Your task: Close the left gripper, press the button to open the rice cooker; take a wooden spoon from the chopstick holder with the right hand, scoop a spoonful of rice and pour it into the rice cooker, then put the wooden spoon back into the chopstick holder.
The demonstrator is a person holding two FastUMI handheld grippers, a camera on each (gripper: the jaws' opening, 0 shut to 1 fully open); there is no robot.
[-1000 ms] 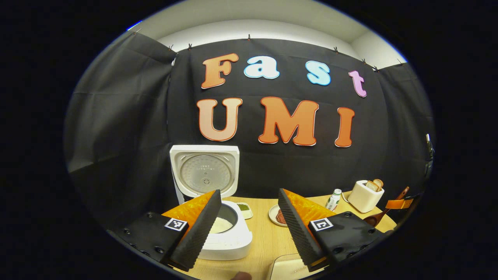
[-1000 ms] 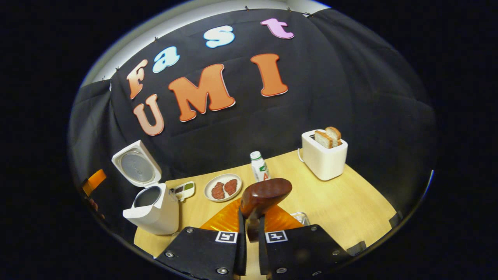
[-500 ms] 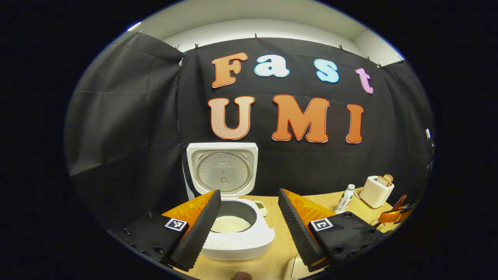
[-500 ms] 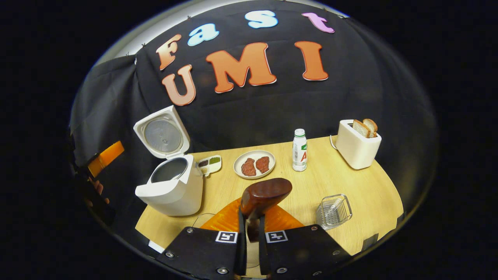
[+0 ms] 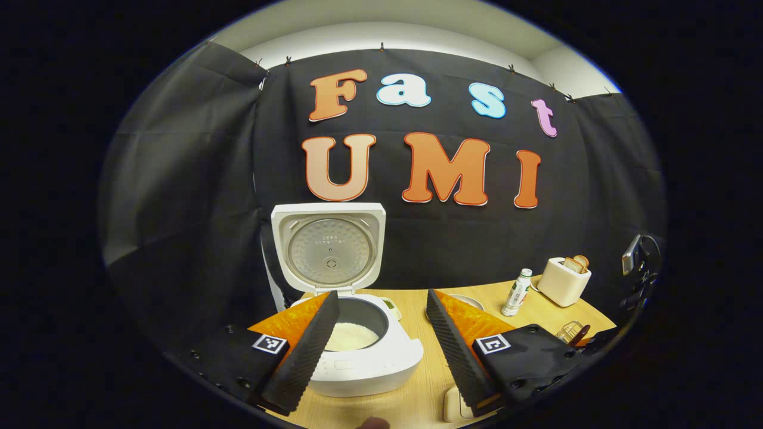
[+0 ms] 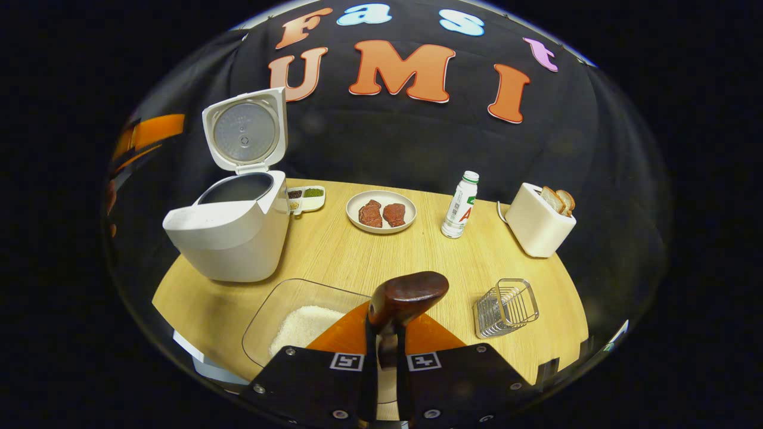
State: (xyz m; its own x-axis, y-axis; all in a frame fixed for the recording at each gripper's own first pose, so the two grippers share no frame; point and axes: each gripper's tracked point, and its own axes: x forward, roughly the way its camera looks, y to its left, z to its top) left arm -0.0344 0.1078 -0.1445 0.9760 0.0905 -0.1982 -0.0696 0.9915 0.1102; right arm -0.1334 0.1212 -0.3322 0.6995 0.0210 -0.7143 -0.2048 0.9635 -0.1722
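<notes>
The white rice cooker (image 5: pixel 363 357) (image 6: pixel 229 229) stands with its lid (image 5: pixel 328 247) (image 6: pixel 245 128) raised, and white rice (image 5: pixel 350 336) lies in its pot. My left gripper (image 5: pixel 381 342) hangs open just in front of the cooker, nothing between its fingers. My right gripper (image 6: pixel 381 351) is shut on the dark wooden spoon (image 6: pixel 405 295), whose bowl points forward above the table. Below it, a clear container of rice (image 6: pixel 301 325) rests near the table's front edge. The wire chopstick holder (image 6: pixel 506 307) (image 5: pixel 569 330) stands to the right of the spoon.
On the wooden table (image 6: pixel 334 250) sit a plate with two pieces of meat (image 6: pixel 381 211), a small bottle (image 6: pixel 460 205) (image 5: pixel 515 292), a white toaster with bread (image 6: pixel 539 217) (image 5: pixel 563 280) and a little condiment tray (image 6: pixel 307 198). A white object (image 5: pixel 453 408) lies under my left gripper.
My right gripper has tilted down and drawn back with the spoon, so the rice container has come into view below it. My left gripper has shifted slightly and stays open.
</notes>
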